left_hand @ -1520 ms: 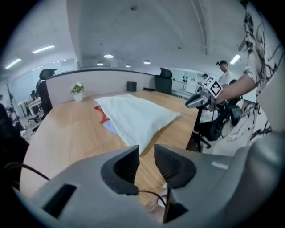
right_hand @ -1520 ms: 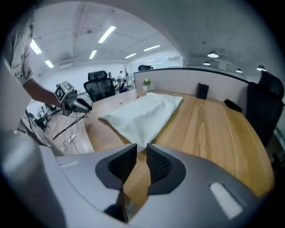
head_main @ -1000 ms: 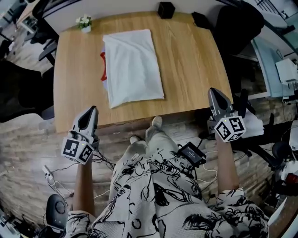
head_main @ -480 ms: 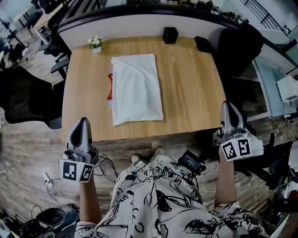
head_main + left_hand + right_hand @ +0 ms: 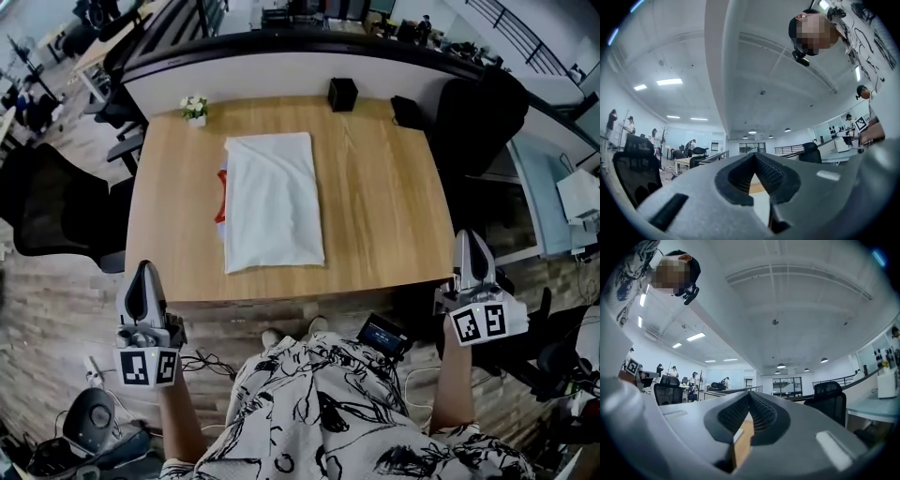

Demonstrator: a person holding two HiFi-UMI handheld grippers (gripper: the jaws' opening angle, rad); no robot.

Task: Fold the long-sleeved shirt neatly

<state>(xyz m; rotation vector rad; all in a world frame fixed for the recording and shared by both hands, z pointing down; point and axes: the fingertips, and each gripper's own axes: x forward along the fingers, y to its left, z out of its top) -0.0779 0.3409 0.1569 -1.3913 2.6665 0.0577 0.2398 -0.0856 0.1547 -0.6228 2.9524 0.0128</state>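
Note:
A white long-sleeved shirt (image 5: 274, 200) lies folded into a long rectangle on the wooden table (image 5: 375, 197), left of centre, with a red garment edge (image 5: 221, 197) peeking out at its left side. My left gripper (image 5: 145, 269) hangs off the table's near left corner, shut and empty. My right gripper (image 5: 470, 239) hangs off the near right corner, also shut and empty. In the left gripper view the gripper (image 5: 755, 154) points about level across the office. The right gripper (image 5: 749, 395) looks the same way in its own view. Neither touches the shirt.
A small flower pot (image 5: 195, 108) stands at the table's far left corner and a black box (image 5: 342, 94) at the far edge. Black office chairs (image 5: 56, 202) flank the table. Cables and a black device (image 5: 380, 335) lie on the floor by the person's feet.
Both grippers have risen and tilted up towards level, staying shut and empty. The head view has shifted, so the table appears further away. The shirt has not moved.

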